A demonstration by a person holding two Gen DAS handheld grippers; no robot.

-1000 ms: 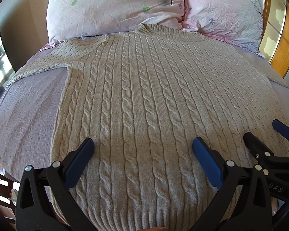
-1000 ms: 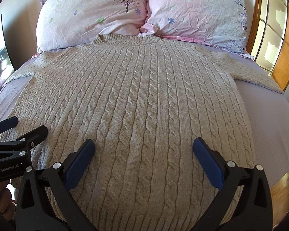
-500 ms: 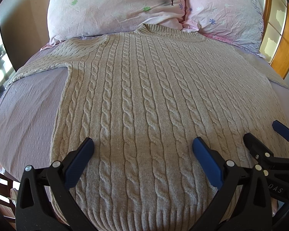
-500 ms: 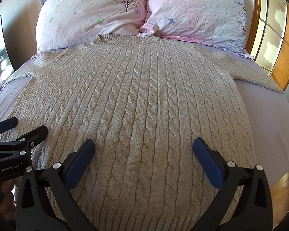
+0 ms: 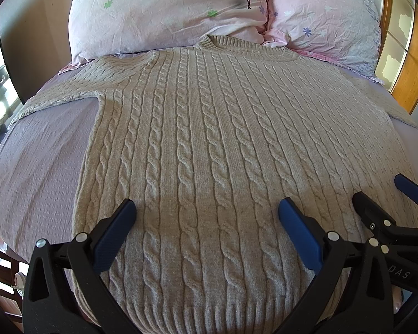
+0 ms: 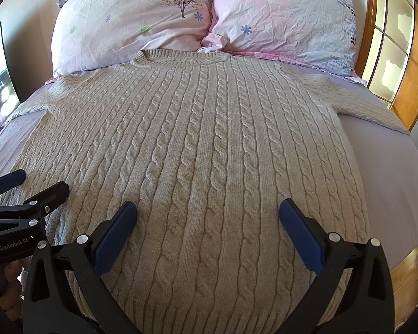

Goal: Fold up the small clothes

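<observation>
A beige cable-knit sweater (image 5: 209, 144) lies flat and face up on the bed, collar at the pillows, hem toward me, sleeves spread to both sides; it also fills the right wrist view (image 6: 209, 153). My left gripper (image 5: 206, 217) is open and empty, hovering above the sweater's lower left part. My right gripper (image 6: 209, 217) is open and empty above the lower right part. The right gripper also shows at the right edge of the left wrist view (image 5: 381, 194), and the left gripper at the left edge of the right wrist view (image 6: 39, 183).
The bed has a lilac sheet (image 5: 42, 161). Two pink floral pillows (image 6: 131, 22) (image 6: 287, 19) lean at the head. A wooden window frame (image 6: 409, 55) stands at the right. The bed's right edge and wooden floor (image 6: 403, 272) show at lower right.
</observation>
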